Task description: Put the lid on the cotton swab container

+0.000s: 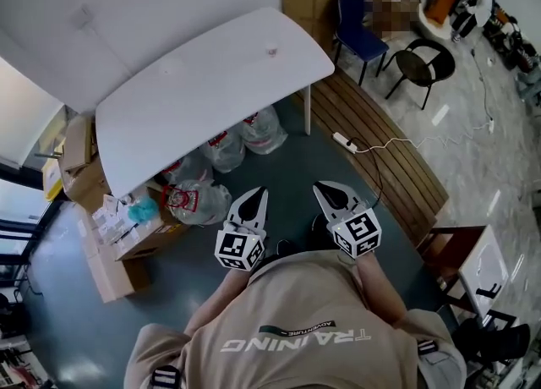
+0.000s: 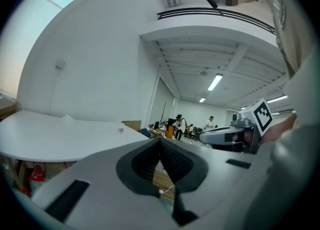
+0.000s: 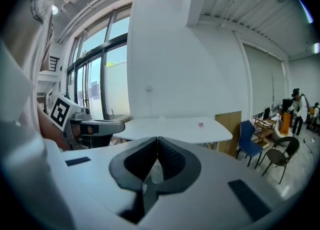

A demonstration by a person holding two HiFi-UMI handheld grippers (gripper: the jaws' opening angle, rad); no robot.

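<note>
A small clear container with a red mark (image 1: 271,51) stands near the far right end of the white table (image 1: 203,91); it also shows as a tiny speck (image 2: 120,129) (image 3: 200,124) in both gripper views. I cannot make out a lid. My left gripper (image 1: 258,194) (image 2: 160,142) and right gripper (image 1: 322,186) (image 3: 157,139) are held close to my body, well short of the table. Both have their jaws closed together with nothing between them. Each gripper shows in the other's view.
Several plastic bags (image 1: 221,149) lie under the table, with cardboard boxes (image 1: 127,227) to the left. A blue chair (image 1: 359,28) and a black chair (image 1: 420,66) stand at the back right. A power strip with its cable (image 1: 347,141) lies on wooden flooring (image 1: 380,146).
</note>
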